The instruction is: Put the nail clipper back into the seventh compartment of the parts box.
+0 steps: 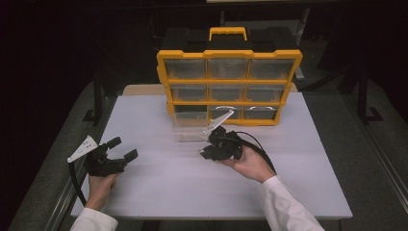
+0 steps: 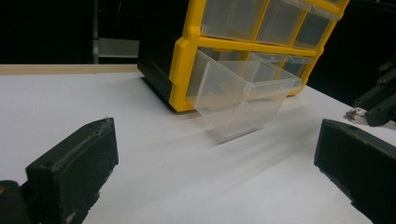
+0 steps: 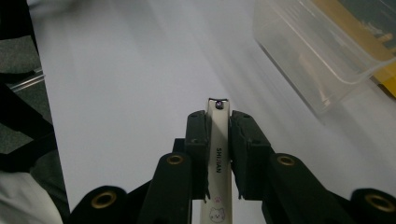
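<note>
A white nail clipper [image 3: 218, 140] with a small cartoon face printed on it sits upright between the pads of my right gripper [image 3: 218, 122], which is shut on it. That gripper [image 1: 206, 153] hangs over the middle of the white table, just in front of a clear plastic drawer [image 1: 190, 131]. The drawer [image 2: 243, 93] is pulled out of the bottom left slot of the yellow organizer [image 1: 230, 77] and tilts down onto the table. My left gripper [image 1: 122, 149] rests at the table's left side, jaws wide open with nothing between them [image 2: 215, 154].
The white table [image 1: 168, 187] has bare surface in front of both grippers. The organizer's other clear drawers [image 1: 226, 68] are pushed in. A black stand leg [image 1: 97, 96] rises at the table's far left edge. The right gripper's cable [image 1: 255, 142] loops behind the hand.
</note>
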Motion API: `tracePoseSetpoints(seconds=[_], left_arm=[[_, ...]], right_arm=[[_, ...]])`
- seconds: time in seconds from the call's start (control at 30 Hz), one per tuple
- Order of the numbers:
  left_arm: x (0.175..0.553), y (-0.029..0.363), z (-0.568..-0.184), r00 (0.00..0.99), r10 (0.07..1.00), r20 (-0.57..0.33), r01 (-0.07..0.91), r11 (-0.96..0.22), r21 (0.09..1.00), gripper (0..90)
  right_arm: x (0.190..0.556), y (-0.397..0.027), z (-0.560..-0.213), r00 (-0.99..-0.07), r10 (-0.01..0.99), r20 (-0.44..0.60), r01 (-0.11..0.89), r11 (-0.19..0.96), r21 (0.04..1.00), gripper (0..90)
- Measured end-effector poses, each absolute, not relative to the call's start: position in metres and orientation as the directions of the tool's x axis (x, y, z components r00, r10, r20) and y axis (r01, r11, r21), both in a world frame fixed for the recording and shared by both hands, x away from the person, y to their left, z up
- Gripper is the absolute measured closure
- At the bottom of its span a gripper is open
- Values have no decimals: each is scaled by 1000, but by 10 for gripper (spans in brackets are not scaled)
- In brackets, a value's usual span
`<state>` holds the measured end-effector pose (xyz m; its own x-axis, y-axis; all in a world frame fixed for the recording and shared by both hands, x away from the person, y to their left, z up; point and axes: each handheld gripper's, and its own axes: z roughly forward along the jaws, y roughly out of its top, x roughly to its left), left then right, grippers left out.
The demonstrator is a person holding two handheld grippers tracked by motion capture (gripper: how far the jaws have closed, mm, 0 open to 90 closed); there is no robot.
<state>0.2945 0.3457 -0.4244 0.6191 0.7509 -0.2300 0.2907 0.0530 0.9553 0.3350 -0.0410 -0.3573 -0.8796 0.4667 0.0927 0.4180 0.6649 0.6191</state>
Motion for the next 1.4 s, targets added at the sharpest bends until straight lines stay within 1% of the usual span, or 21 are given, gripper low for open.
tracePoseSetpoints(seconds=[0.23,0.27,0.33,0.5,0.57,0.83,1.13,1.4], left_arm=[[294,346,-424,616,752,-233,293,56,955,0],[295,347,-425,616,753,-233,294,56,954,0],[295,346,-425,617,752,-233,293,56,955,0],[295,346,-425,617,752,-235,294,56,954,0],[295,346,-425,617,752,-233,295,54,954,0],[295,346,-425,617,751,-234,295,55,954,0],[295,346,-425,620,749,-234,296,54,954,0],[295,346,-425,622,748,-232,295,51,954,0]], right_arm=[[348,-40,-347,-888,438,143,427,668,610,763],[355,-40,-342,-889,424,174,437,668,602,763],[361,-41,-339,-889,415,195,443,668,597,763],[369,-41,-336,-891,401,213,445,681,581,763],[378,-38,-331,-895,393,213,440,690,575,763],[392,-30,-326,-902,382,199,423,695,581,763],[404,-26,-323,-897,398,191,429,686,588,763],[421,-19,-312,-892,416,176,432,676,597,763]])
